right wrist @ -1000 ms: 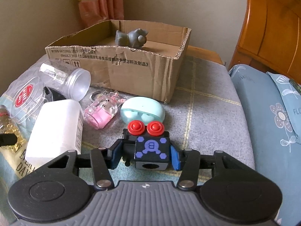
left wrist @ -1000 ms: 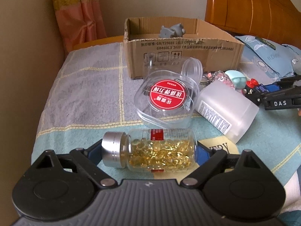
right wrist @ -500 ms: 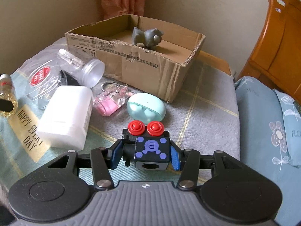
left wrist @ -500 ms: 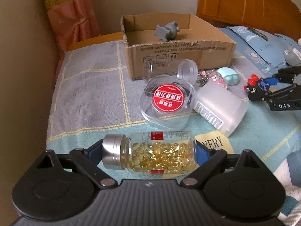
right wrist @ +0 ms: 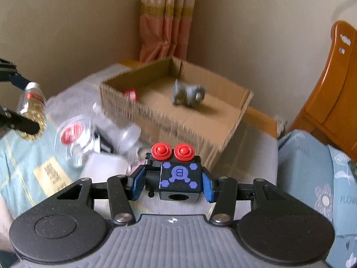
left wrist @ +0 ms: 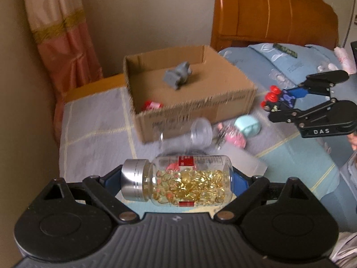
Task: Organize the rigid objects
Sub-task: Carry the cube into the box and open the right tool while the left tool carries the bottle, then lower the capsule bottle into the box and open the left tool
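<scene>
My left gripper [left wrist: 178, 179] is shut on a clear pill bottle [left wrist: 185, 181] full of yellow capsules, lying sideways with its silver cap to the left, held above the bed. My right gripper [right wrist: 173, 184] is shut on a black cube toy [right wrist: 179, 179] with two red knobs and a purple "B" face. It also shows in the left wrist view, where the right gripper [left wrist: 283, 101] hangs right of the cardboard box [left wrist: 200, 109]. The open box [right wrist: 178, 122] holds a grey toy animal [right wrist: 188, 95] and a small red item [right wrist: 130, 94].
On the bed near the box lie a clear round container with a red label [right wrist: 73, 134], a clear tube [left wrist: 198, 131], a white bottle [right wrist: 104, 169], a pink keychain [left wrist: 232, 137] and a mint case [left wrist: 247, 125]. Wooden headboard [left wrist: 274, 15] behind; curtain [left wrist: 62, 38] at left.
Both grippers have risen with their objects still held, so the box and bed items sit lower and farther off. The box's inside now shows, including a red item.
</scene>
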### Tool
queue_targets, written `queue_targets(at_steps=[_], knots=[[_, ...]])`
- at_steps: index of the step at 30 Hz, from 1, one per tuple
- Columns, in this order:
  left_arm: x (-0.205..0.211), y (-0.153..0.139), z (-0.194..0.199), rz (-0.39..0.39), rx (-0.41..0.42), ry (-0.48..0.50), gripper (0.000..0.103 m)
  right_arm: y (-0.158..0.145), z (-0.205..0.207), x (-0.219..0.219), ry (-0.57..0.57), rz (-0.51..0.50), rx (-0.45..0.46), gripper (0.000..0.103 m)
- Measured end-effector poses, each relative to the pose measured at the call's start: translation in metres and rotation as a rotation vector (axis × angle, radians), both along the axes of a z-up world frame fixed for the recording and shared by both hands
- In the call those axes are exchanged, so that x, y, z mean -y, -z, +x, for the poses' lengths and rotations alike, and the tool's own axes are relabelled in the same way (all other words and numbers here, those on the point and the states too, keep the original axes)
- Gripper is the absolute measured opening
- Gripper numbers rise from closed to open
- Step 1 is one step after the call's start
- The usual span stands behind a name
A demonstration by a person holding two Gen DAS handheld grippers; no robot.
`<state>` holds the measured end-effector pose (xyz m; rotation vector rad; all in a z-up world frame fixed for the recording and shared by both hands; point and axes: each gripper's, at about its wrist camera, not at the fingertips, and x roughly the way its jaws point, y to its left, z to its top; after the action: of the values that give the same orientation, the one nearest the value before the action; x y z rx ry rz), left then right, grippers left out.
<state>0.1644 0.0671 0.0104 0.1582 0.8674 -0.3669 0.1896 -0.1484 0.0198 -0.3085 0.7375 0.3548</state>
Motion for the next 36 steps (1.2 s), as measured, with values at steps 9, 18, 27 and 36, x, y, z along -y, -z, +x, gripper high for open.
queue_targets(at_steps=[9, 18, 27, 36], knots=[[0.014, -0.022, 0.046, 0.015, 0.056, 0.030, 0.093, -0.024, 0.044, -0.004, 0.004, 0.025, 0.037, 0.056], [0.022, -0.035, 0.096, 0.023, 0.086, 0.023, 0.093, -0.022, 0.088, -0.015, 0.034, 0.018, 0.050, 0.068], [0.035, -0.034, 0.126, 0.033, 0.081, 0.021, 0.093, -0.016, 0.079, -0.012, 0.040, 0.037, 0.057, 0.102], [0.051, -0.029, 0.162, 0.048, 0.049, 0.003, 0.093, -0.014, 0.065, -0.008, 0.057, 0.079, 0.030, 0.103]])
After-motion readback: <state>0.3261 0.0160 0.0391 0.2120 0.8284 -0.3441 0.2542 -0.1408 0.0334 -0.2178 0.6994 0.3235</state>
